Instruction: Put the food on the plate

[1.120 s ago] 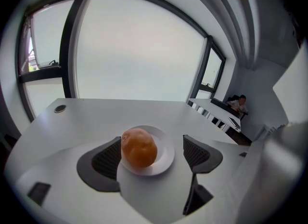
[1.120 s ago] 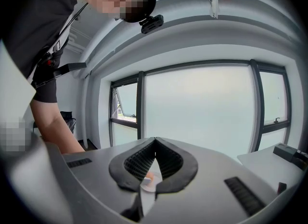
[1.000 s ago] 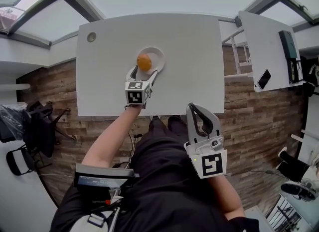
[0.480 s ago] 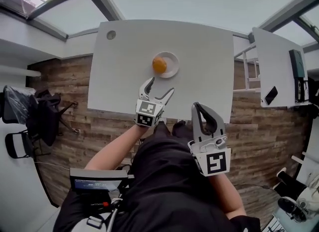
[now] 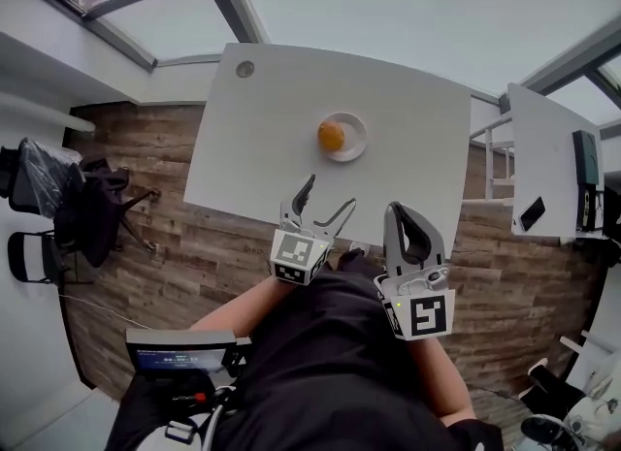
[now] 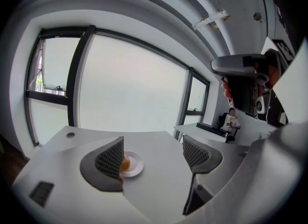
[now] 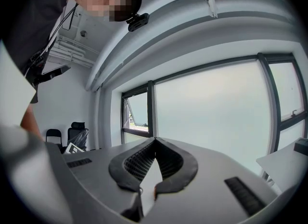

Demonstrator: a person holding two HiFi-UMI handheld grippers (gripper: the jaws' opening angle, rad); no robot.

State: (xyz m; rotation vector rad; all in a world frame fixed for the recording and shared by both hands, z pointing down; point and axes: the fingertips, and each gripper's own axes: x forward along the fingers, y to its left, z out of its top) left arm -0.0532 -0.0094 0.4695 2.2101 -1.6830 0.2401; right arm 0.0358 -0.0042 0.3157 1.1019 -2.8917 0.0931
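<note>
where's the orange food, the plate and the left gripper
orange food (image 5: 331,135): head view, its middle
plate (image 5: 356,138): head view, bare right part
left gripper (image 5: 331,190): head view, midway between its open fingertips

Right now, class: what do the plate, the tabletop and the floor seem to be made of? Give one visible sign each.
Plate: probably glazed ceramic or plastic; white, smooth, raised rim.
Tabletop: likely matte laminate; flat, even pale grey, no grain.
Floor: wood or wood-look planks; brown boards, visible seams.
</note>
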